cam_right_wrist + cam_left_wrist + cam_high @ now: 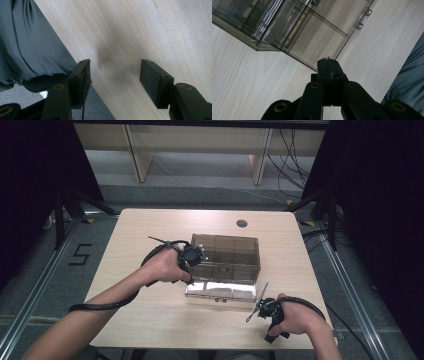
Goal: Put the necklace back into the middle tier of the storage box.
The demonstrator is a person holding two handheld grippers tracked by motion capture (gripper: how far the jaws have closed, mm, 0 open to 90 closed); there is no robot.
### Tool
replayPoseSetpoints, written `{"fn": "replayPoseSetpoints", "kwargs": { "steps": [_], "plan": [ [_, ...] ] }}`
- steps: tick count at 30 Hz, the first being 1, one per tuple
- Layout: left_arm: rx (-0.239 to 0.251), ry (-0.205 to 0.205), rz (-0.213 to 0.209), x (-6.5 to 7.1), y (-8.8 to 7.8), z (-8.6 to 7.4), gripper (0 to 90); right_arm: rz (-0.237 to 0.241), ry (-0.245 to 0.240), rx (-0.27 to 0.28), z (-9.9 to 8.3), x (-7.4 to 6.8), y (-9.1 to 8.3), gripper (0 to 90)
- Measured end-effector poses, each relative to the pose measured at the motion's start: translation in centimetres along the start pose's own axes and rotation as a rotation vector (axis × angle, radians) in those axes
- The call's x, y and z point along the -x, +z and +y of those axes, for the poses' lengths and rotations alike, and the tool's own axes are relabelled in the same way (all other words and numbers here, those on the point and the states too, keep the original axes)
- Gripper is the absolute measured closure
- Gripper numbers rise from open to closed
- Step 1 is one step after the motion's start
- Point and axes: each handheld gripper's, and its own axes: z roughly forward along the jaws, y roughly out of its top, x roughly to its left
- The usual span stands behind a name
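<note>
**Grippers at a smoky plastic box, one pinched tight, one spread wide**

Left gripper (194,254) sits at the 9 o'clock side of the box (227,257), pressed up against its left wall in the high view, with the person's left hand (162,266) wrapped round it. In the left gripper view its two black jaws are squeezed together with nothing visible between them, and their tip (328,65) lies just at the near edge of the box (294,27), at about 12 o'clock from the jaws. Whether the tip touches the plastic is hard to tell.

That box is a dark, see-through case with inner dividers, standing near the middle of the wooden table (145,315). Its lid (220,291) is folded down flat on the tabletop at the box's 6 o'clock side, joined by small hinges.

Right gripper (262,306) rests well apart from the box, at roughly 5 o'clock from it near the table's front edge, held in the right hand (295,317). In the right gripper view its jaws stand wide apart (115,80) over bare wood (150,32), gripping nothing, with grey cloth (27,42) off at 10 o'clock.
</note>
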Motion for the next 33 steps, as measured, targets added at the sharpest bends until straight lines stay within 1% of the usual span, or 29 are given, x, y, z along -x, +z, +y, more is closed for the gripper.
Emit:
{"fn": "replayPoseSetpoints", "kwargs": {
  "steps": [3,10,11,13,14,15,16,19,20,22,23,27,29,33],
  "plan": [
    [-0.009,0.004,-0.003,0.0,0.1,0.2,88.8,0.001,-0.001,0.0,0.0,0.0,0.1,42.7],
    [-0.001,0.005,0.0,0.1,0.4,0.5,88.8,0.001,0.002,-0.002,0.0,0.0,0.0,42.6],
    [0.001,0.004,-0.001,0.1,0.5,0.6,88.8,0.003,-0.006,0.001,0.0,0.1,0.0,42.6],
    [-0.001,0.008,0.001,0.2,0.6,0.7,88.8,0.0,-0.006,0.0,0.0,0.1,0.0,42.6],
    [-0.003,0.008,0.001,0.2,0.6,0.7,88.7,0.006,-0.021,-0.001,0.0,0.1,0.0,42.6],
    [-0.006,0.011,0.001,0.1,0.6,0.8,88.8,0.001,-0.019,-0.002,0.1,0.1,0.0,42.6],
    [-0.005,0.01,0.001,0.1,0.7,0.8,88.8,-0.006,-0.001,-0.003,0.0,-0.1,0.0,42.6],
    [0.004,0.003,0.005,0.1,0.8,0.9,88.8,-0.001,-0.004,-0.002,0.1,0.0,0.0,42.5],
    [-0.005,0.007,0.005,0.1,0.8,0.9,88.8,-0.001,-0.008,-0.003,0.1,0.0,0.0,42.6],
    [-0.002,0.007,0.005,0.1,0.9,1.0,88.8,-0.002,-0.007,-0.003,0.1,0.0,0.0,42.6],
    [-0.003,0.005,0.006,0.1,0.9,1.1,88.8,-0.003,0.002,-0.003,0.0,-0.1,-0.1,42.6],
    [-0.005,0.012,0.007,0.0,1.1,1.2,88.8,-0.005,-0.007,-0.002,0.0,0.0,-0.1,42.5],
    [-0.006,0.011,0.007,0.0,1.3,1.2,88.8,-0.003,0.001,-0.003,0.0,-0.2,-0.1,42.5],
    [-0.013,0.01,0.017,-0.1,1.5,1.3,88.8,0.0,-0.003,-0.001,0.0,-0.1,-0.1,42.5]
  ]
}}
